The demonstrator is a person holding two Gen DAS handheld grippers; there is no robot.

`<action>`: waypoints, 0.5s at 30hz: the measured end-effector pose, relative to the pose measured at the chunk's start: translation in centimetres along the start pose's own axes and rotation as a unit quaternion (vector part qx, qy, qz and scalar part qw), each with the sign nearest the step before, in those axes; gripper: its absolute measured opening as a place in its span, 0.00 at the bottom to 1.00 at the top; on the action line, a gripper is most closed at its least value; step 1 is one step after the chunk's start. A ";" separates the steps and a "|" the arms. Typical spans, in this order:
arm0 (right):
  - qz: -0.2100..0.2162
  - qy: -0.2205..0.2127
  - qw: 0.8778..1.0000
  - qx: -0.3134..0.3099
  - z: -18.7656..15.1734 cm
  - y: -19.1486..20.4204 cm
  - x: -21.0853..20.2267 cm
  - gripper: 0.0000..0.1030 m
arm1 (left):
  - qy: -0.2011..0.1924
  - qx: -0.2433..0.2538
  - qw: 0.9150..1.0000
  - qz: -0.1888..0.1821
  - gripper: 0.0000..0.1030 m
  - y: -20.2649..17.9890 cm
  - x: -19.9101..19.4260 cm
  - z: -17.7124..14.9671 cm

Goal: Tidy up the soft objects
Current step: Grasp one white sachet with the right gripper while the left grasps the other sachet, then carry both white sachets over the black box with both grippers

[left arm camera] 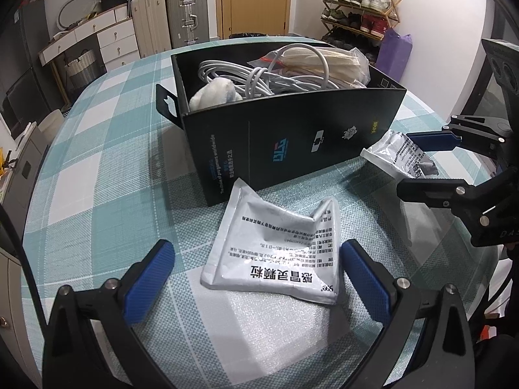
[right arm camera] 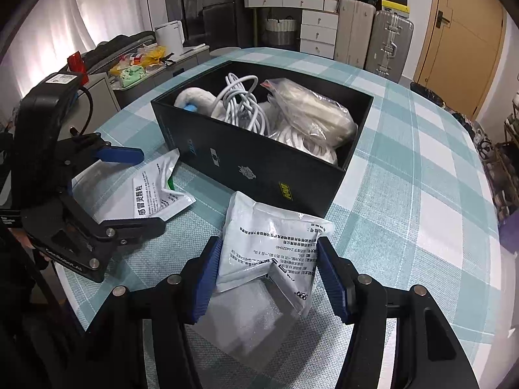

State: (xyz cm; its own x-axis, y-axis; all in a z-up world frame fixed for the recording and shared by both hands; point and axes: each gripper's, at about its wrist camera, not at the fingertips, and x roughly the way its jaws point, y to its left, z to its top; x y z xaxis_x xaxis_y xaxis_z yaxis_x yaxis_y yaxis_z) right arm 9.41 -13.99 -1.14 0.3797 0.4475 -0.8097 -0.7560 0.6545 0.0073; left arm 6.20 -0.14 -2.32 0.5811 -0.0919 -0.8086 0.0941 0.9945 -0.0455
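Left gripper [left arm camera: 256, 256] jaws spread wide, holding nothing; a crumpled white medicine sachet [left arm camera: 279, 246] lies flat on the checked tablecloth [left arm camera: 97, 168] between its blue pads [left arm camera: 152, 278], closer to the right-hand pad, touching or nearly so. Right gripper [right arm camera: 267, 275] closed in on a second white sachet [right arm camera: 269, 243], both pads pressed to its sides; the packet buckles between them, far end reaching forward to the black box [right arm camera: 259, 168]. Box sits just ahead of both grippers, open-topped. Inside: coiled white cable [right arm camera: 240, 103], a bagged cream-coloured bundle [right arm camera: 311, 113], a white plush item [left arm camera: 215, 92] at the left end. From the left wrist view, the right gripper [left arm camera: 418, 162] shows at far right with its sachet [left arm camera: 399, 154] beside the box's near wall.
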 end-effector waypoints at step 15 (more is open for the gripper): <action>0.003 -0.024 1.000 -0.007 0.2 0.5 -1.8 0.58 | -0.035 0.019 0.999 -0.026 0.52 -0.8 -1.8 0.7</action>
State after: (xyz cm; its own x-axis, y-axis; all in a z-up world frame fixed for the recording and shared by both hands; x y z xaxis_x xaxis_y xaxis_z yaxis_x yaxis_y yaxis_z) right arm 8.46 -14.40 0.42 0.3993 0.4809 -0.7806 -0.7662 0.6426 0.0039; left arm 5.62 -0.80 -0.39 0.6300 -0.1473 -0.7625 0.1552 0.9859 -0.0623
